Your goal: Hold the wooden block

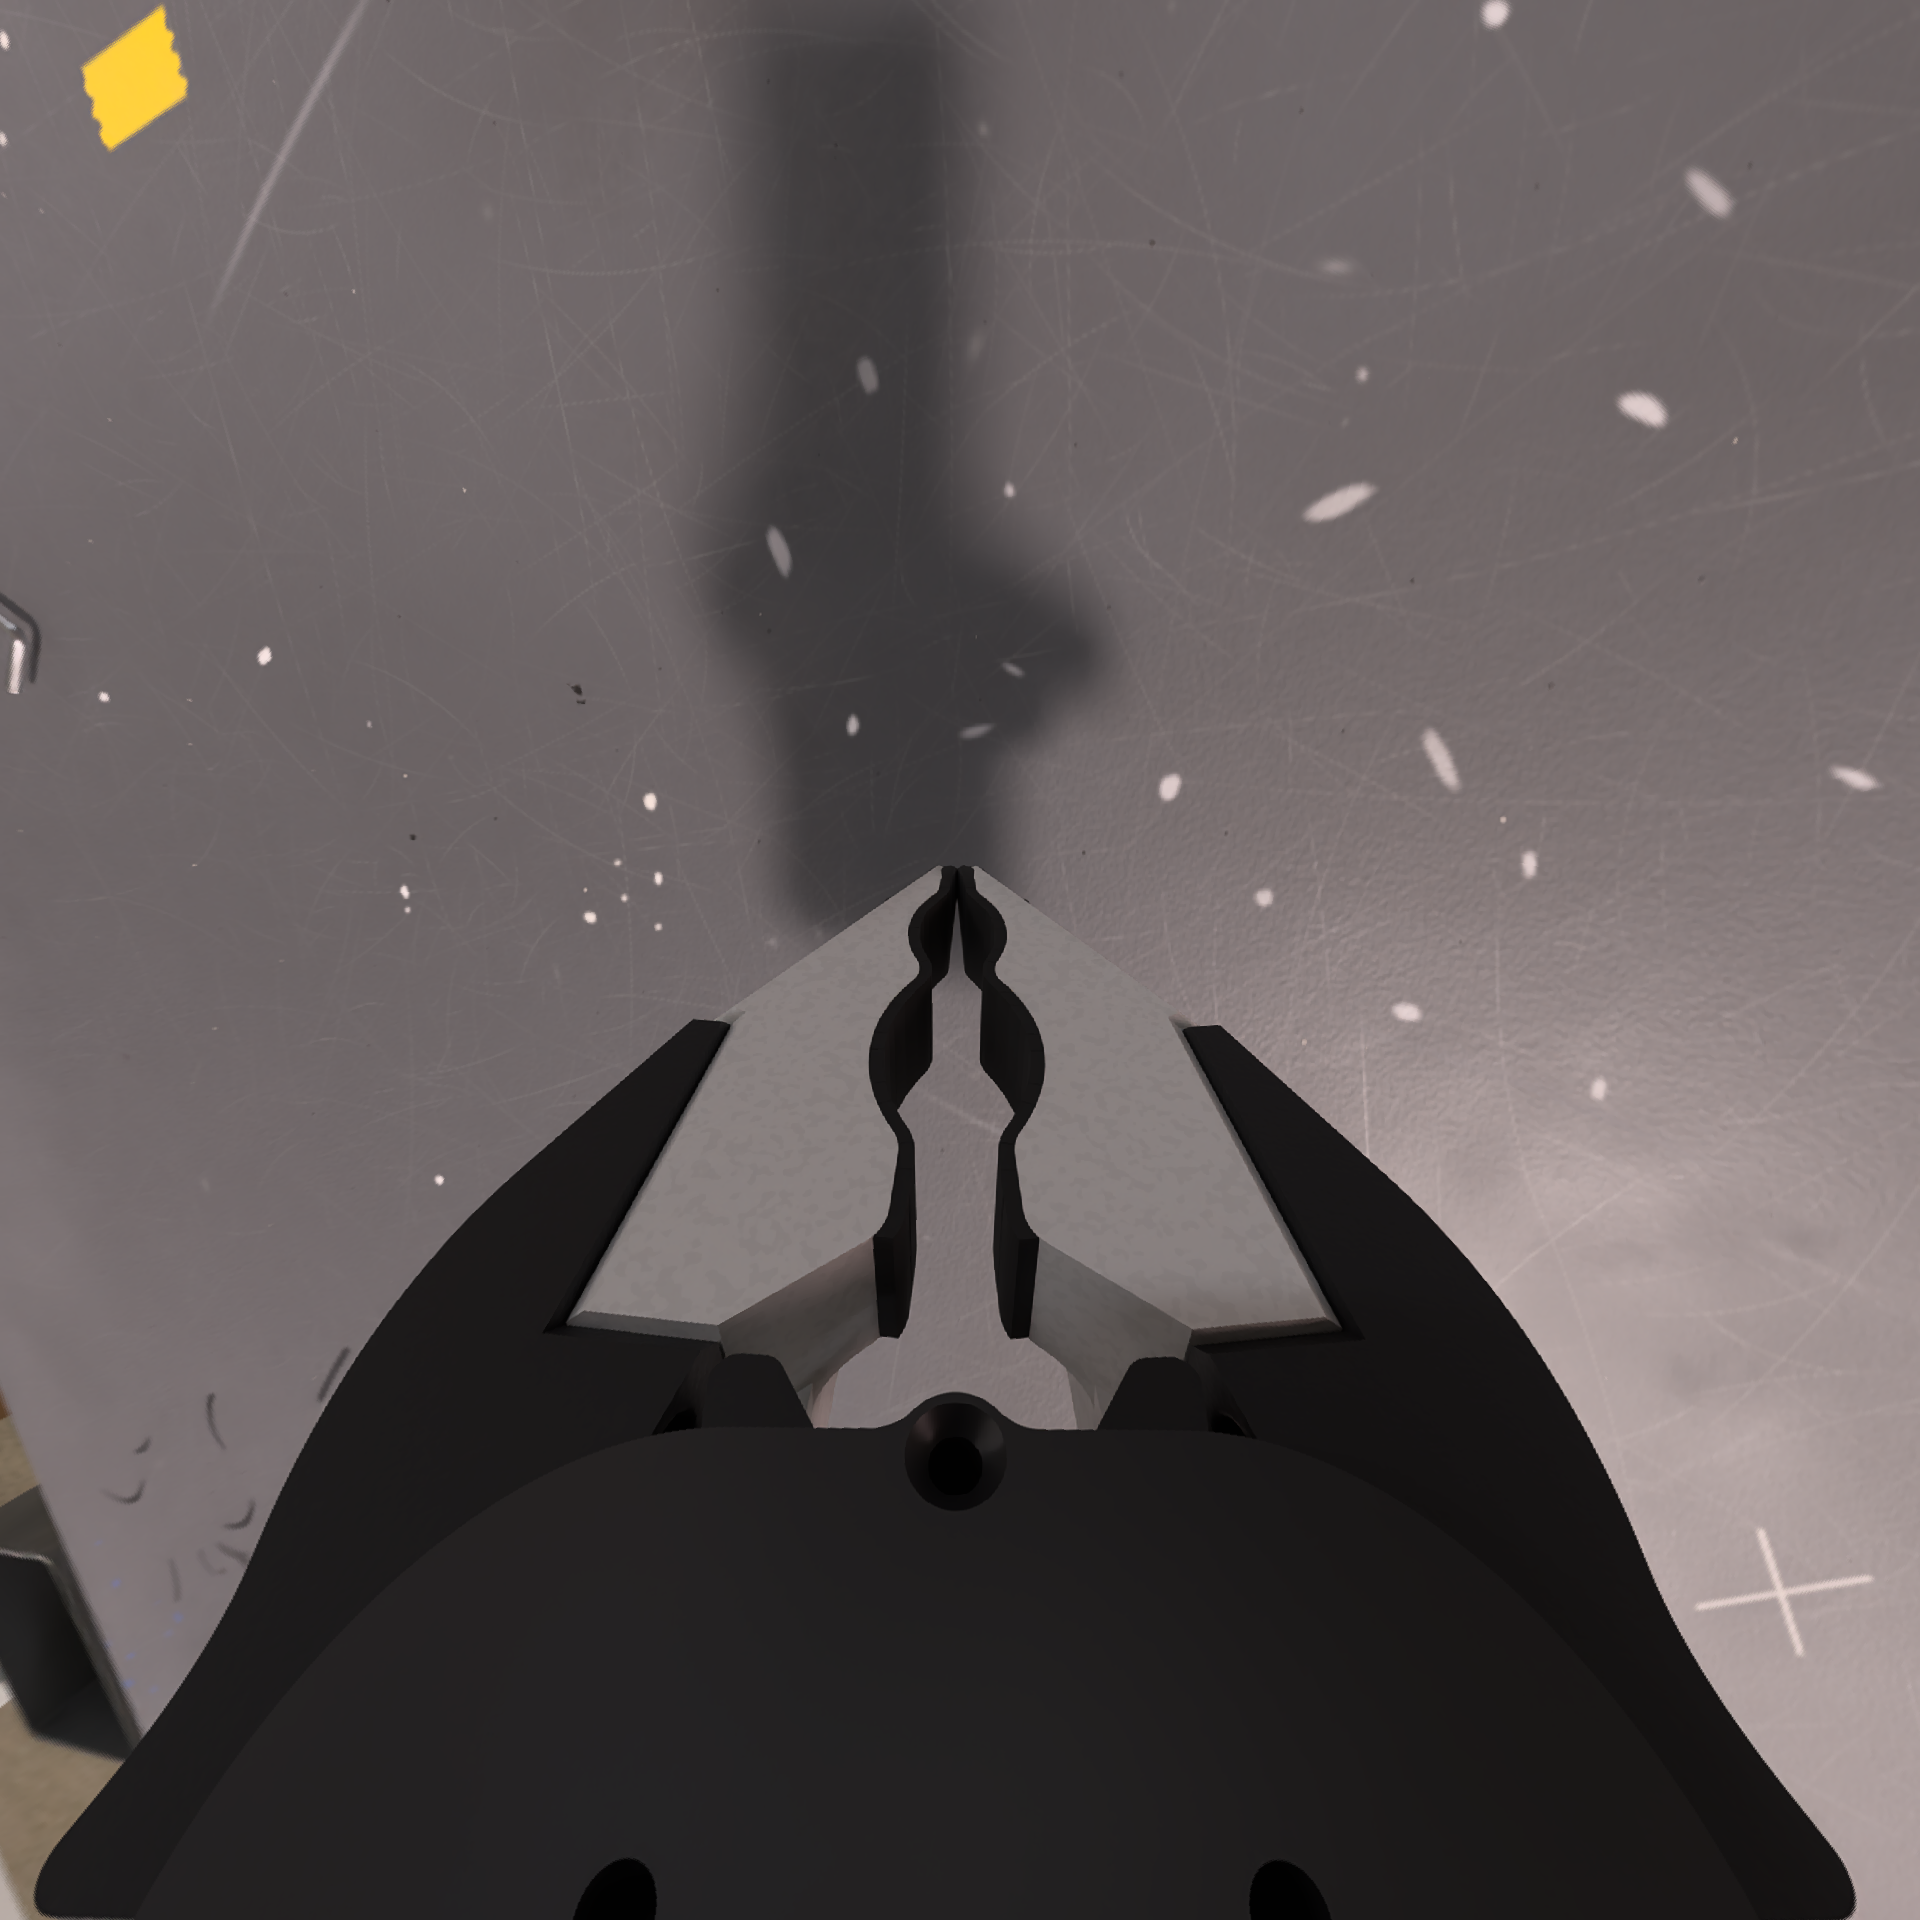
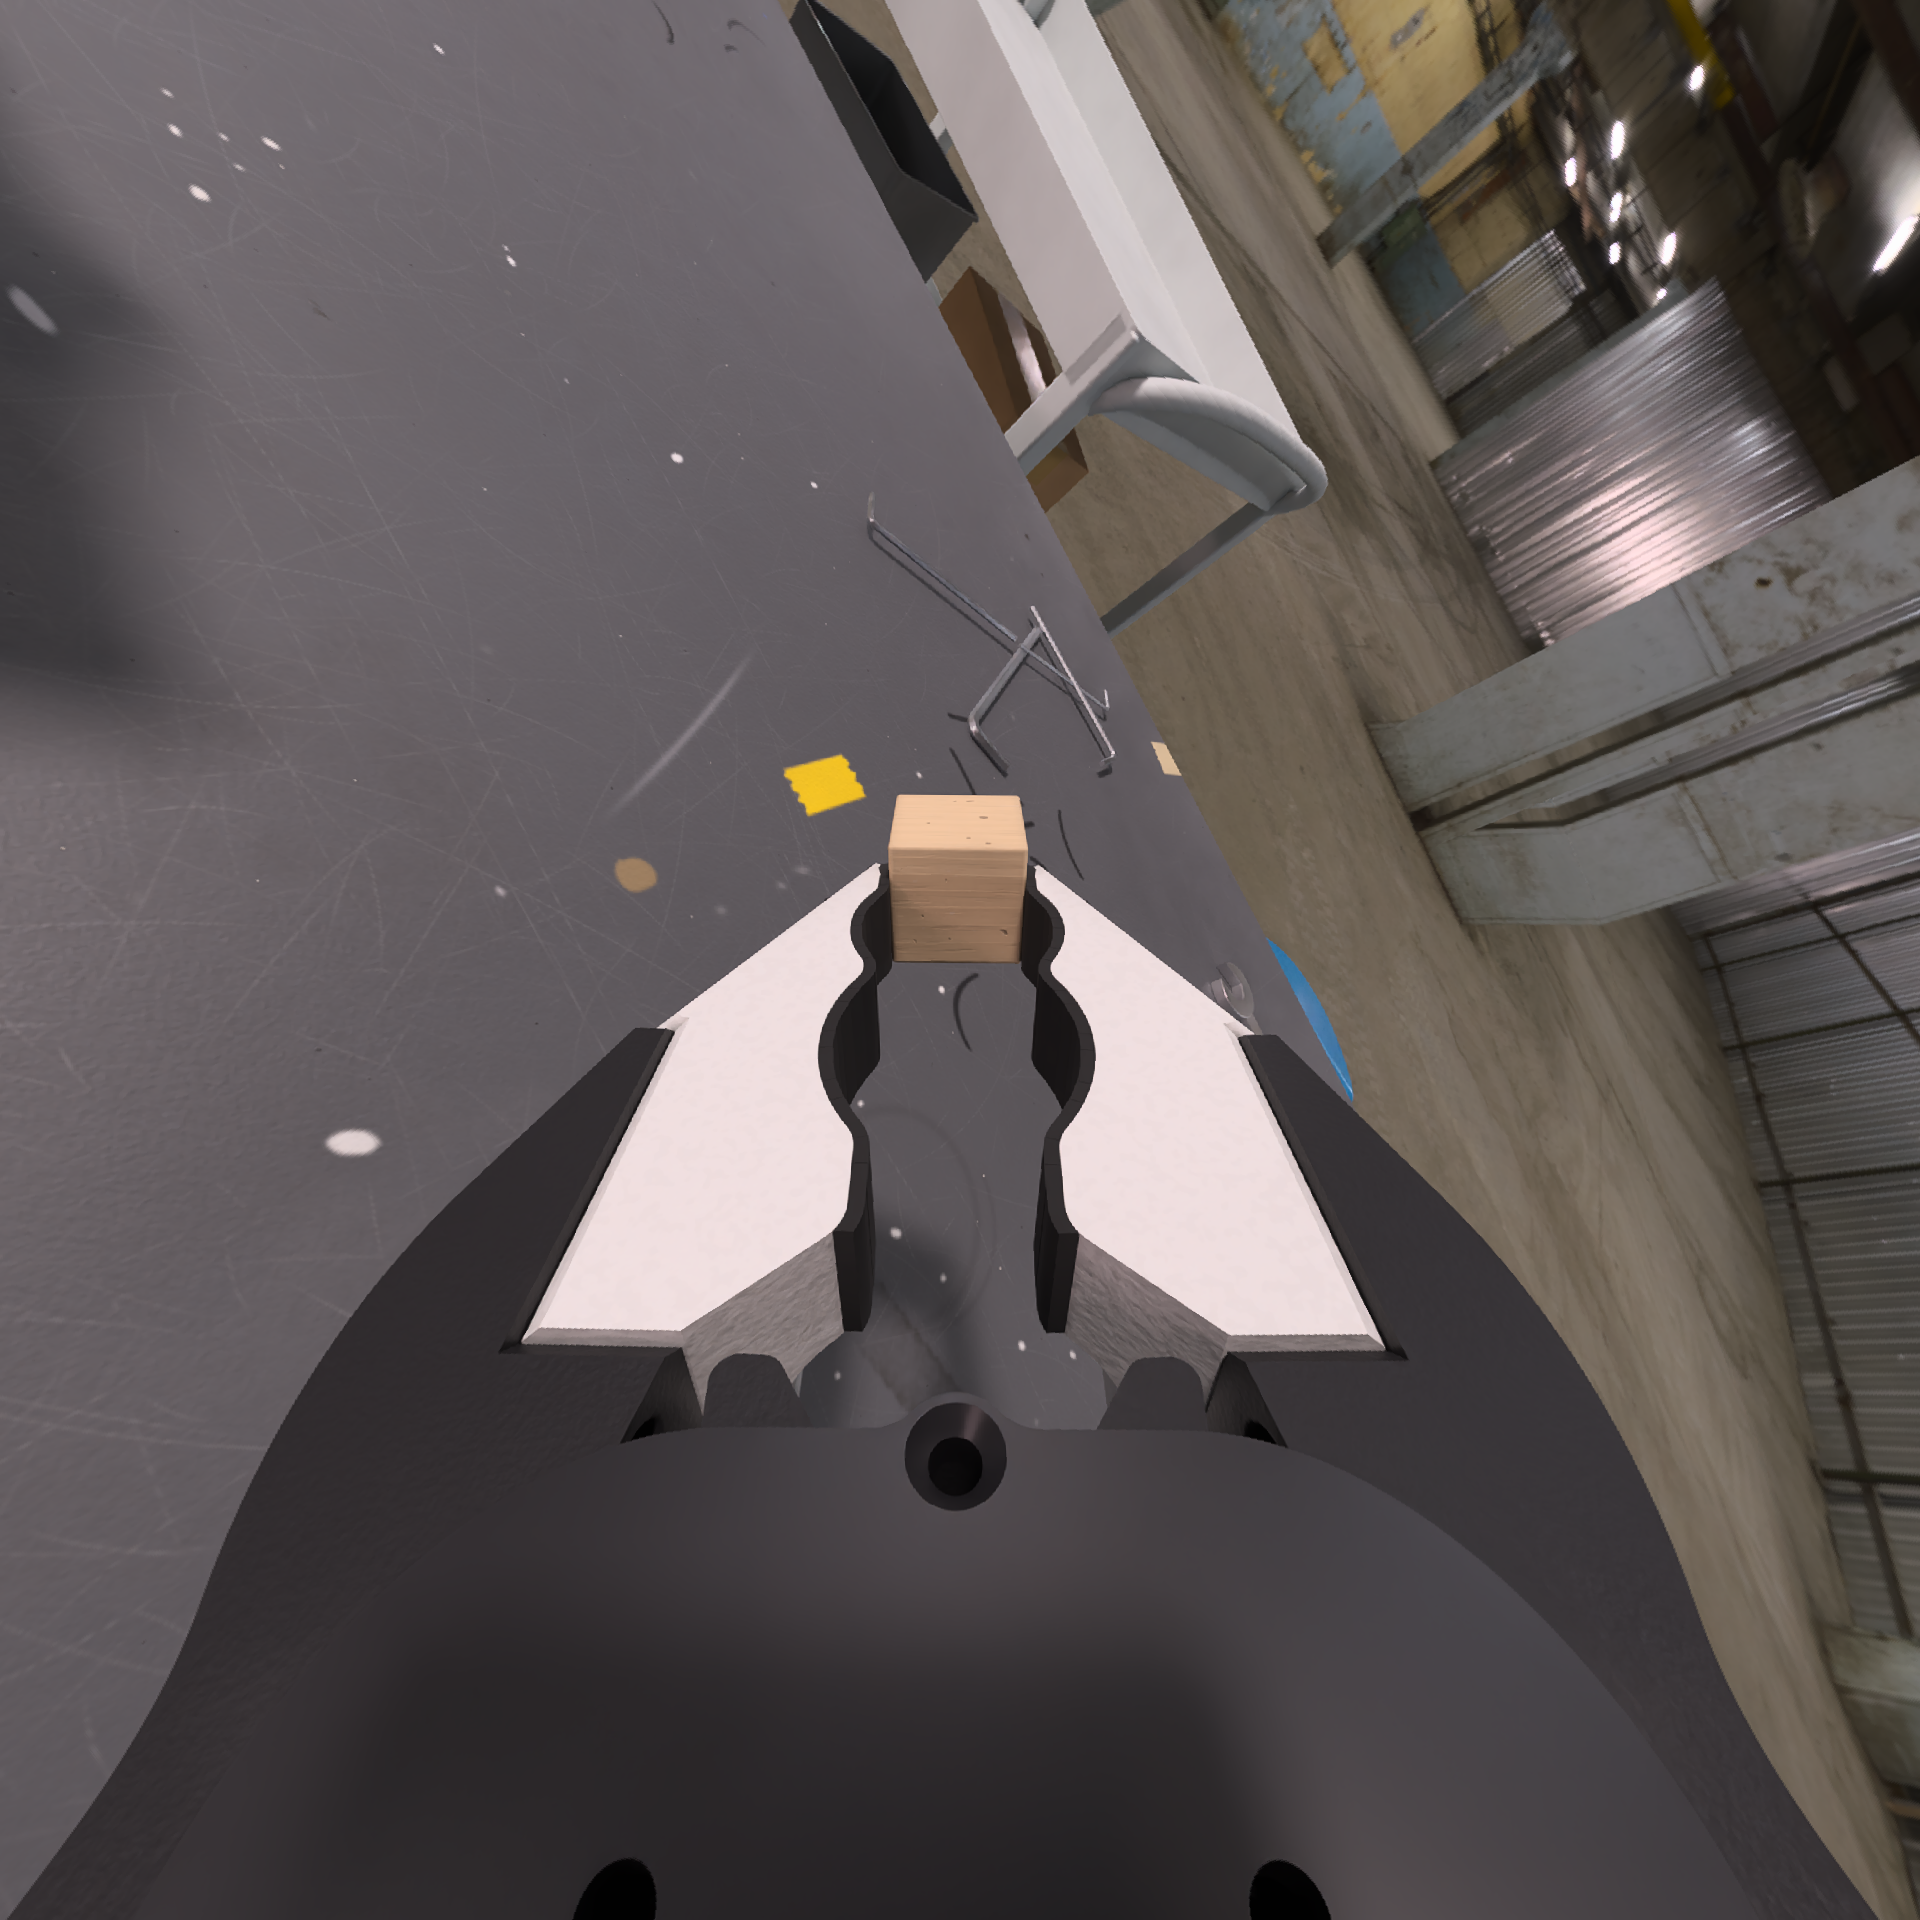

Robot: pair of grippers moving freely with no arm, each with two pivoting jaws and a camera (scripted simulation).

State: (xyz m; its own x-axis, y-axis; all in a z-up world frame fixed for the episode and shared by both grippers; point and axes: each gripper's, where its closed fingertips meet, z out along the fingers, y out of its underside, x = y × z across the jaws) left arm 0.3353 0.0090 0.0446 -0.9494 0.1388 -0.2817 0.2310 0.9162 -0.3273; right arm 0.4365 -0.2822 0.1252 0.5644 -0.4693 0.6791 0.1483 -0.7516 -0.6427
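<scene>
Wooden block (image 2: 957, 883): pale cube, sits between the tips of the right gripper (image 2: 957, 914), dead ahead along its fingers, at the very front of the jaws.
Contact: both black finger pads (image 2: 868, 925) press its side faces; top half stands clear above the tips. Whether it rests on the table or is lifted, cannot tell.
Long axis: none to speak of, roughly equal sides; faces squared to the pads.
Right gripper state: pinching the block, jaws part-way closed to its width.
Left gripper (image 1: 957, 883): tips pressed together, nothing between them; no block ahead of it, only its own shadow on the surface.
Nearer tongs: the right, plainly; judged the holding side.
Risk, as a judgement: grip is only at the fingertips, so a twist could slip it.
Beyond the right tips: yellow tape scrap (image 2: 824, 783), then hex keys (image 2: 1023, 665) near the table edge.
Surface: dark grey table (image 2: 416, 623), scratched, speckled with white flecks.
Room: concrete floor, industrial hall to the right of the right gripper.
</scene>
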